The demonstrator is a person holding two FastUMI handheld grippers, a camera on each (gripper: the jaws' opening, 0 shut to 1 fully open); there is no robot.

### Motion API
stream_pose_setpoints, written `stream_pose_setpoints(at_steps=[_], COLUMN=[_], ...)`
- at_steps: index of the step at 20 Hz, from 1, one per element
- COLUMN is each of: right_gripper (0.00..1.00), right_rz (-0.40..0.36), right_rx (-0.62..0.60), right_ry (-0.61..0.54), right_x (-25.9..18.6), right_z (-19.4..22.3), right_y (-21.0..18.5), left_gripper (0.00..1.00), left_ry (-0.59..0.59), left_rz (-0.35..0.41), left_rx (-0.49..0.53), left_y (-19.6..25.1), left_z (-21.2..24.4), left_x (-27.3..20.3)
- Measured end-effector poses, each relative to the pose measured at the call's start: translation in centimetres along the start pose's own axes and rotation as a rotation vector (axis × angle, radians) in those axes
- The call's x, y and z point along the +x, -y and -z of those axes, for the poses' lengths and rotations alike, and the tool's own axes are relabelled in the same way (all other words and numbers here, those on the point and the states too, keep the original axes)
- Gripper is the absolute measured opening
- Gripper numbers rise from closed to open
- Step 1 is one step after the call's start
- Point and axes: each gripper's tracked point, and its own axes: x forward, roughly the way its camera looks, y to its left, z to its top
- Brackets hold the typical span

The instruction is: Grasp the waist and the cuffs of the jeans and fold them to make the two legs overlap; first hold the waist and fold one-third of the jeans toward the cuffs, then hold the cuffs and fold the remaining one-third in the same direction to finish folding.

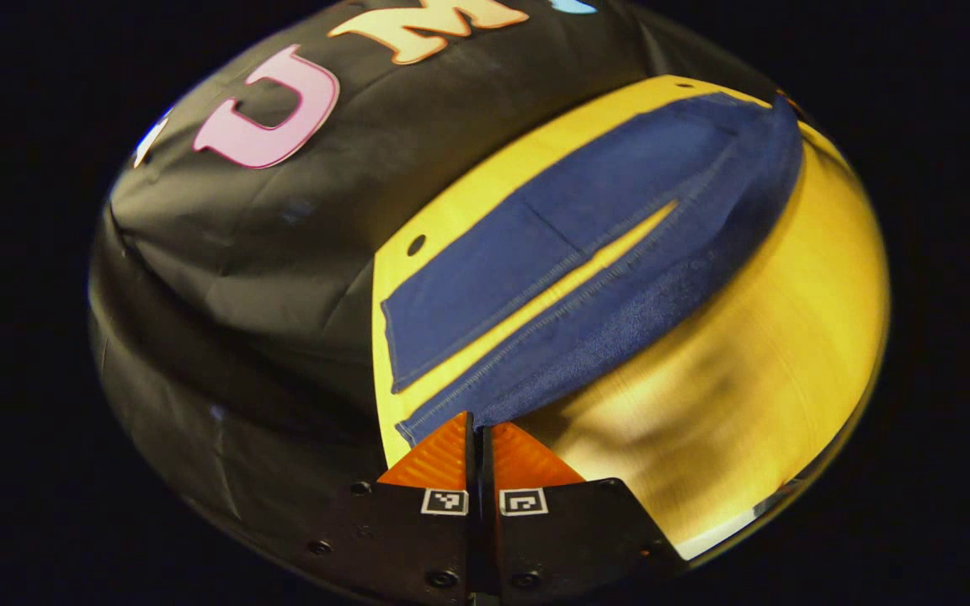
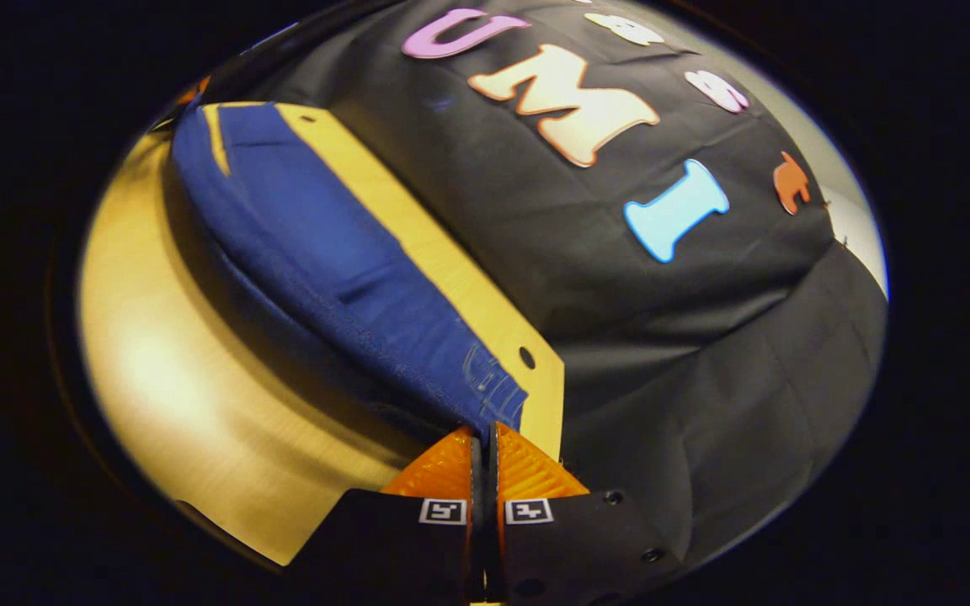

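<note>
Orange fingers [image 1: 439, 459] of your left claw [image 1: 478, 433] pinch the jeans [image 1: 569, 278] at a cuff; your right claw [image 2: 482, 439] apparently clamps the waist (edge blurred). One leg lifted off the bench [image 1: 754, 370]; uneven pulling could slip denim free.

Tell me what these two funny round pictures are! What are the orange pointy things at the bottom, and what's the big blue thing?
Each picture comes from a small camera riding on a hand-held two-finger gripper; a person holds one in each hand. The orange ribbed wedges at the bottom are each gripper's own fingers.

In the left gripper view, the left gripper is pinched shut on one end of the dark blue denim jeans. In the right gripper view, the right gripper is pinched shut on the other end, where stitching shows.

The jeans lie on a yellow wooden table, with one leg lifted along its edge between the two grippers. You can see a strip of table between the two legs.
</note>
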Motion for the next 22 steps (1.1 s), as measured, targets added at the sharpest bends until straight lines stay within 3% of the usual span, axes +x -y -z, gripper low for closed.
stream_pose_setpoints(at_steps=[3, 8, 11, 14, 17, 22], right_gripper=[0.02, 0.02, 0.02, 0.02, 0.02, 0.01], right_rz=[0.073, 0.123, 0.117, 0.106, 0.081, 0.037], right_rx=[0.145, 0.299, 0.353, 0.384, 0.418, 0.423], right_ry=[0.025, 0.049, 0.058, 0.065, 0.041, -0.007], right_x=[2.2, 7.1, 10.7, 14.2, 18.0, 22.4], right_z=[-2.5, -5.1, -5.9, -6.8, -6.3, -5.2], right_y=[1.7, 2.2, 1.7, 1.1, -0.4, -3.0], left_gripper=[0.00, 0.00, 0.00, 0.00, 0.00, 0.00], left_ry=[0.021, 0.057, 0.045, 0.033, 0.035, -0.006], left_rz=[-0.031, -0.070, -0.073, -0.087, -0.105, -0.113], left_rx=[-0.072, -0.206, -0.270, -0.263, -0.258, -0.333], left_y=[-1.7, -3.9, -4.0, -4.1, -3.9, -3.5], left_z=[-3.1, -7.8, -9.4, -10.6, -12.2, -12.5], left_x=[1.0, 4.9, 7.4, 10.3, 13.0, 18.0])
